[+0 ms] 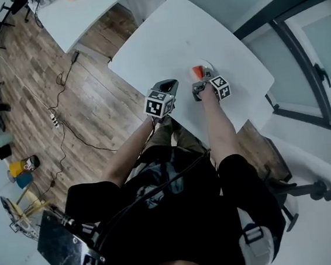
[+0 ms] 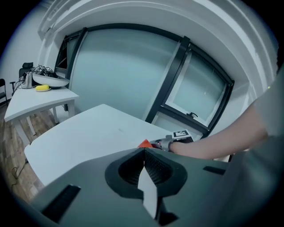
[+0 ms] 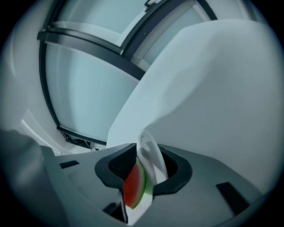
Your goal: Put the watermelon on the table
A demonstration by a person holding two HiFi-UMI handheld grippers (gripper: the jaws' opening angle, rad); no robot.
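In the head view, your right hand-held gripper [image 1: 201,81] reaches over the white bench [image 1: 173,34], a little in from its near edge. The red watermelon [image 1: 197,71] is at its tips. Your left hand-held gripper [image 1: 170,89] sits just beside it at that edge.

In the left gripper view, your left jaws are pressed together with nothing between them, and the watermelon shows just ahead.

In the right gripper view, your jaws stand narrow, clamped on the watermelon, its green rind to the right.
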